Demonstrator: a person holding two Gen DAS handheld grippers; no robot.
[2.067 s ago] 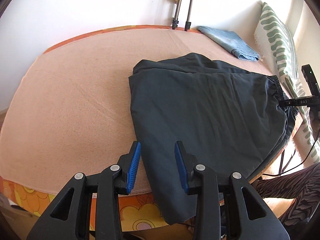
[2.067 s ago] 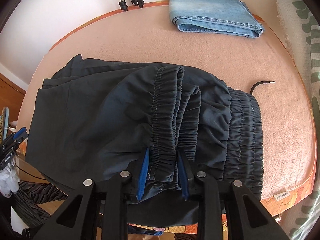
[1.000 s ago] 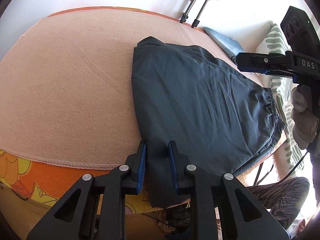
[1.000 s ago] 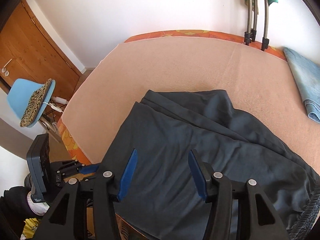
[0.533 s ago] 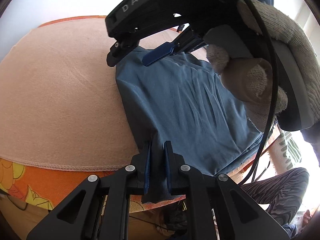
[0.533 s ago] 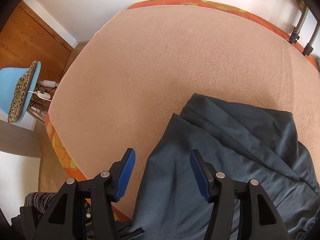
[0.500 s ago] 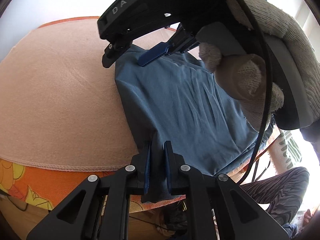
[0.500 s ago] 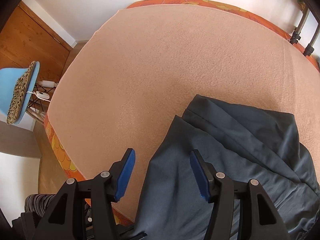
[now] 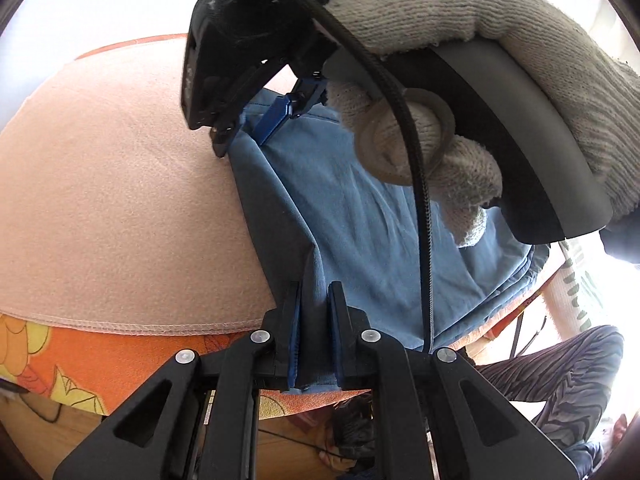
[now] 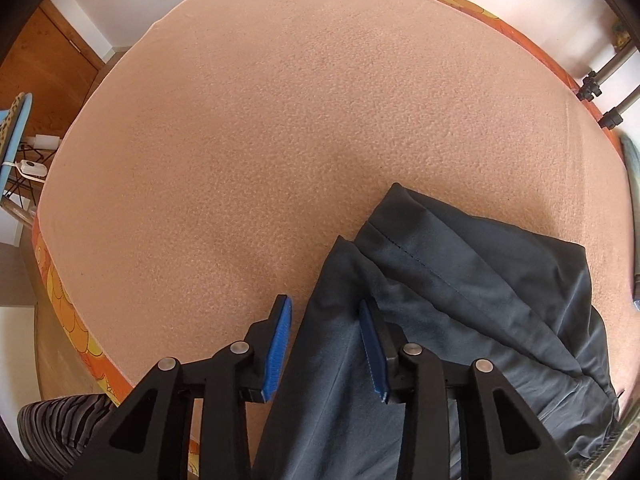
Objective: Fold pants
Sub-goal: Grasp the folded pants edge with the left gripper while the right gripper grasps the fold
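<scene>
Dark blue-grey pants (image 9: 360,232) lie folded on the peach blanket (image 9: 120,208), their near corner hanging over the bed's front edge. My left gripper (image 9: 314,308) is shut on that near corner of the pants. My right gripper (image 10: 326,316) is open, its blue pads straddling the left folded edge of the pants (image 10: 460,304) near the far corner. It also shows in the left wrist view (image 9: 256,128), held by a gloved hand (image 9: 432,148), low over the pants' far left corner.
The peach blanket (image 10: 280,120) covers an orange flowered mattress (image 9: 100,360). Tripod legs (image 10: 600,84) stand at the far right edge by the wall. A blue chair (image 10: 12,140) and wooden door lie left of the bed. Striped trouser legs (image 9: 560,368) are at the near right.
My left gripper closed on the pants' near corner. My right gripper let go of the waistband, swung over to the left edge and came down over the far corner, still open.
</scene>
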